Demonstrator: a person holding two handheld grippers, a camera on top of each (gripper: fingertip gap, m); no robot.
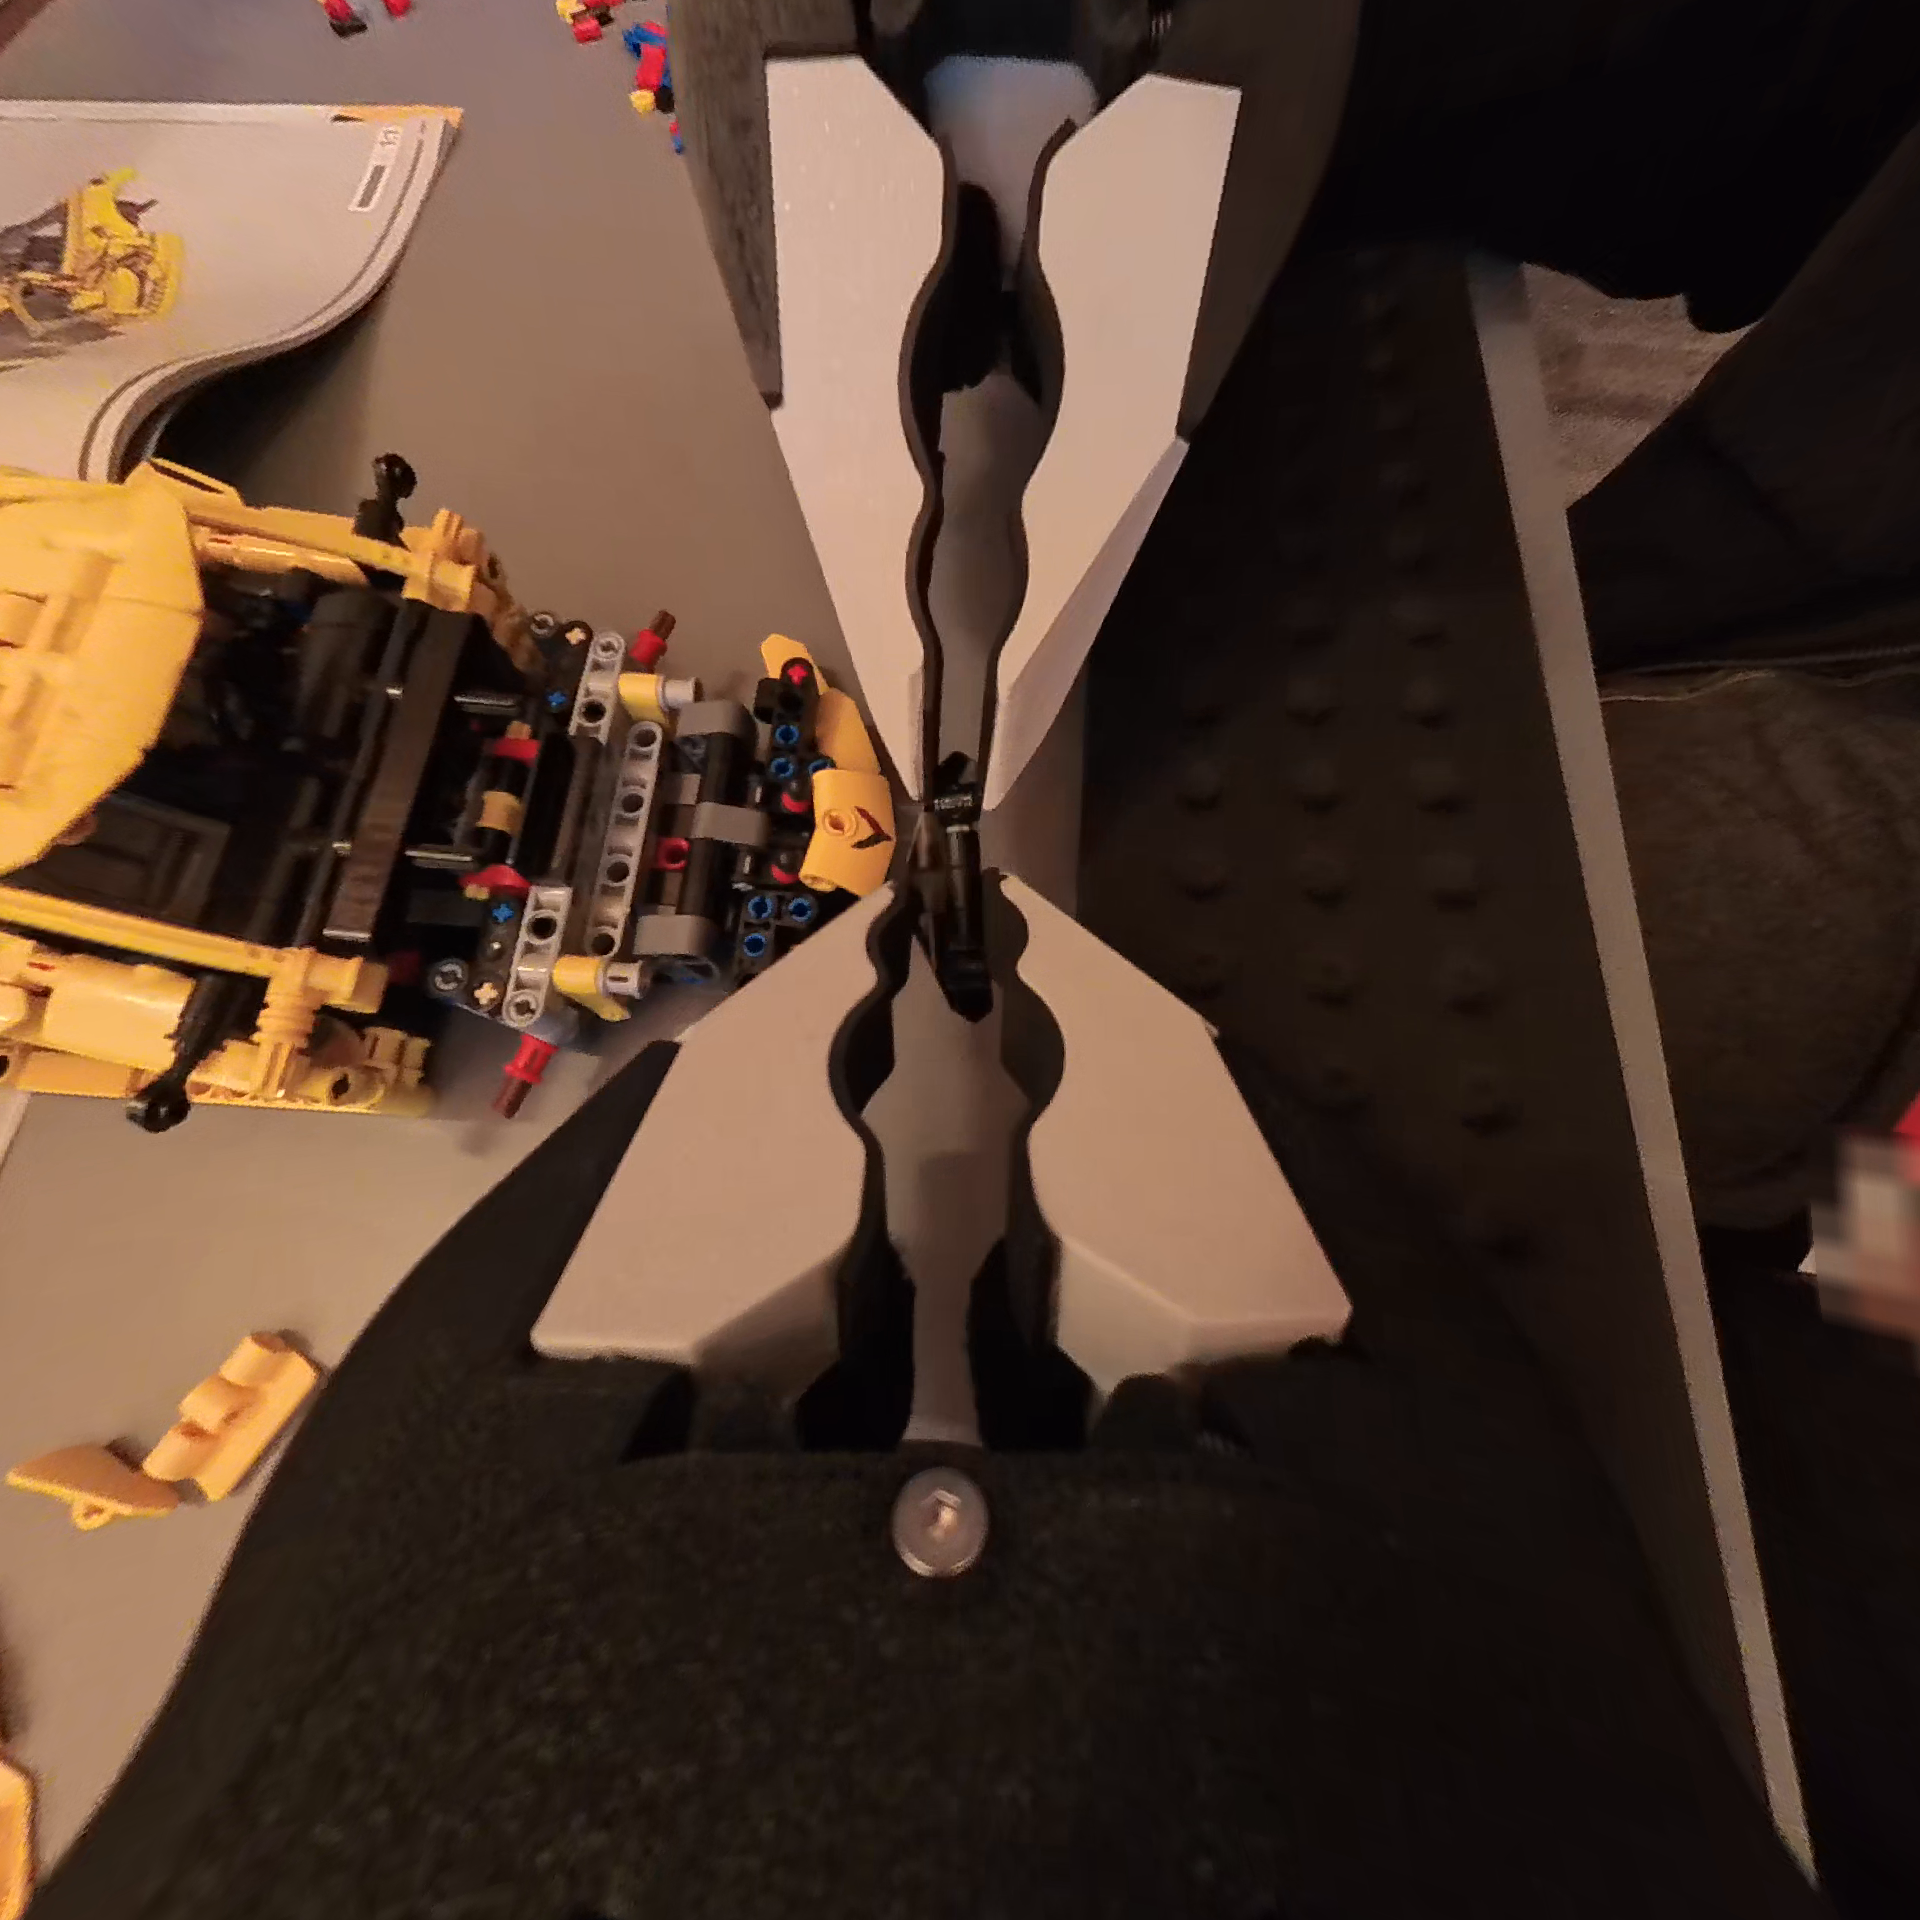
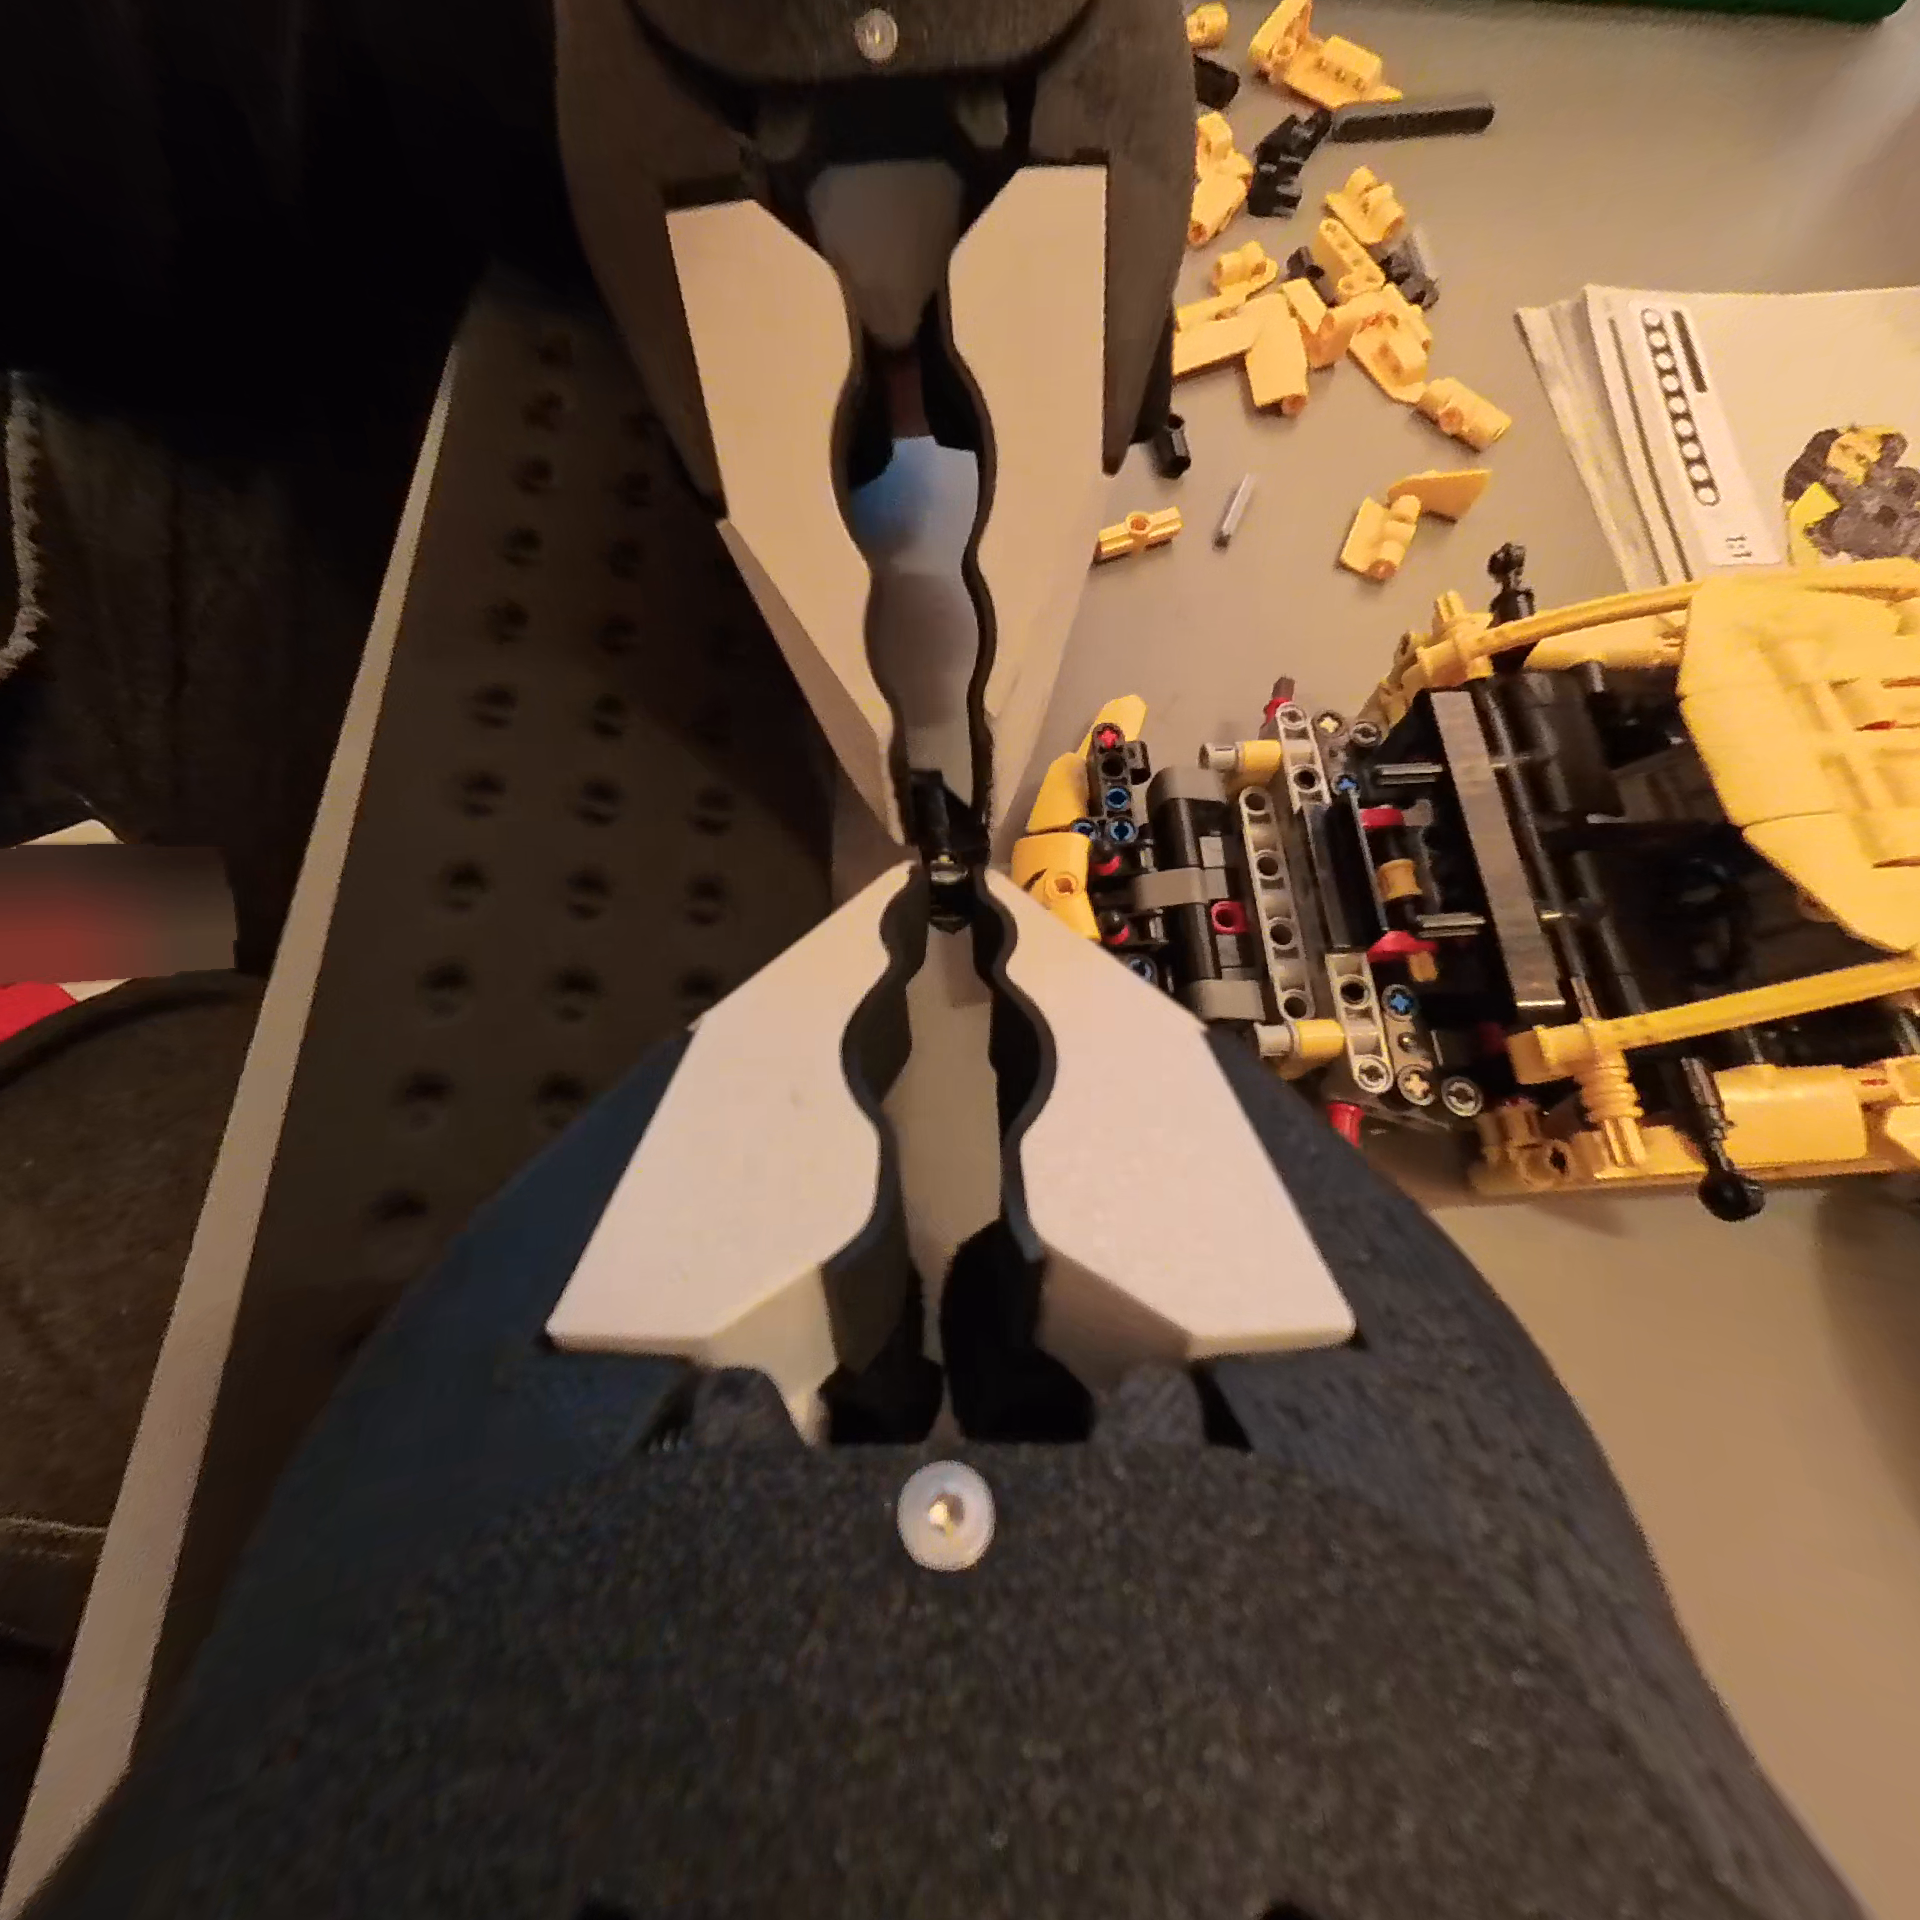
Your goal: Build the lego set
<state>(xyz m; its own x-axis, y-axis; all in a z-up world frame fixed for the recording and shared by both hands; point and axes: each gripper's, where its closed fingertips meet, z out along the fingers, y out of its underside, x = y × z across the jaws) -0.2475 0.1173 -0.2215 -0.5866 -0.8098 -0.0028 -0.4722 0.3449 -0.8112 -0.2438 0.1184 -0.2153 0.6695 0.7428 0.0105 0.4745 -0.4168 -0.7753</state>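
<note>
A small black piece [image 1: 956, 904] is held from both ends, tip to tip: the left gripper [image 1: 951, 940] and the right gripper [image 2: 948, 904] are each closed almost fully on it. Its long axis is seen to run along the line of the fingers. It is kept in the air above the near edge of the grey table [image 2: 1558, 1558], just beside the open end of the yellow model [image 2: 1455, 904]. The fingers are matt and pale, with wavy black pads; the model is of glossy, hard plastic with holed beams.

Hobby desk: grey tabletop [image 2: 1455, 1455], instruction booklet [image 2: 1683, 416].
</note>
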